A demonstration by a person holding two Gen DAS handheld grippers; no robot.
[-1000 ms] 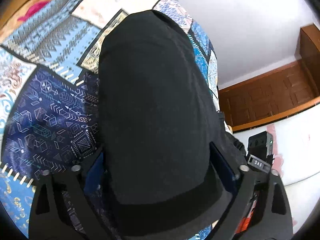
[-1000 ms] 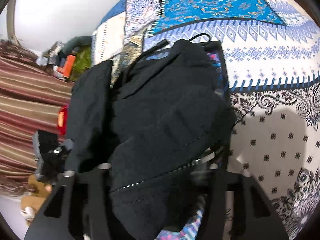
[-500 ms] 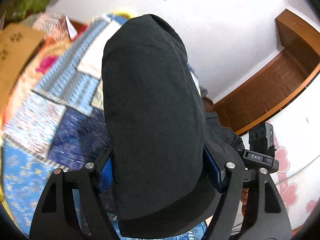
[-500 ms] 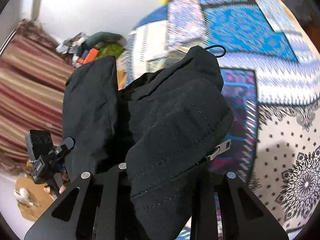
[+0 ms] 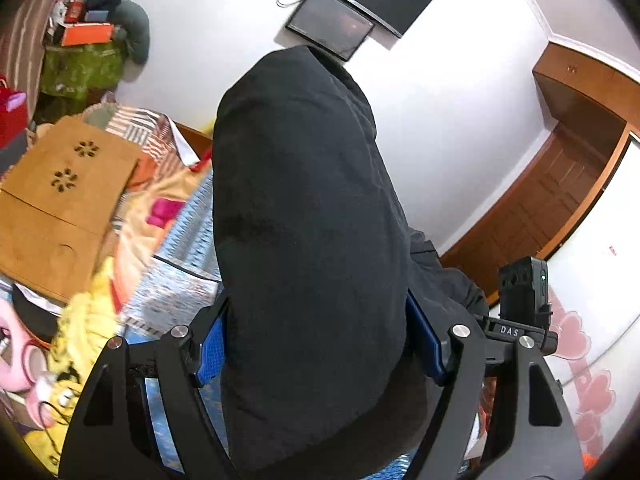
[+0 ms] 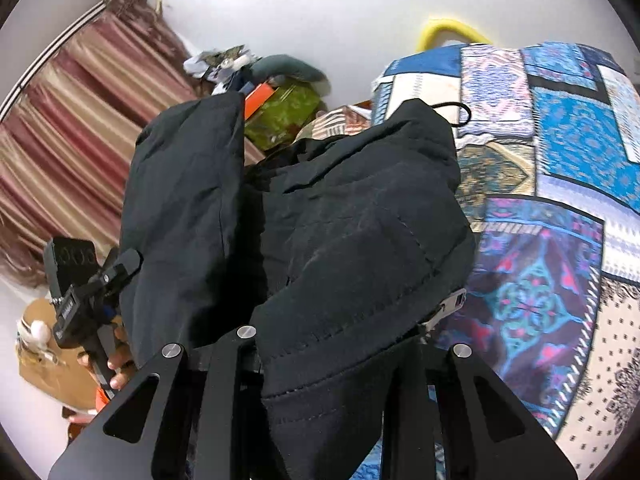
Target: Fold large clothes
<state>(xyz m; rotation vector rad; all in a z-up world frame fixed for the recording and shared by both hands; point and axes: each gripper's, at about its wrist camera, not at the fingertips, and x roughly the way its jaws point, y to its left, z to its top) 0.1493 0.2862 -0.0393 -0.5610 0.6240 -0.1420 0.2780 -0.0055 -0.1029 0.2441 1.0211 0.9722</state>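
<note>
A thick black jacket [image 5: 304, 216] fills the left wrist view, bunched between the blue pads [image 5: 210, 344] of my left gripper [image 5: 316, 344], which is shut on it. In the right wrist view the same jacket [image 6: 360, 232] hangs in folds, with a metal zip pull [image 6: 452, 304] at its right edge. My right gripper [image 6: 332, 344] is shut on a stitched hem of it. Both hold the jacket up above the patchwork bed cover [image 6: 560, 208]. A hand [image 6: 114, 368] carries the left gripper's body [image 6: 80, 292] at the lower left.
A wooden lap table [image 5: 60, 192] and a yellow plush toy [image 5: 80, 344] lie on the bed's left side. Two screens [image 5: 332, 28] hang on the white wall and a wooden door [image 5: 540, 208] stands to the right. A striped curtain [image 6: 80, 120] and a cluttered green pile [image 6: 284, 116] are beyond the bed.
Both grippers have risen with the jacket, and their jaws have drawn in tighter on it. The views have swung up from the bed cover toward the wall and the room.
</note>
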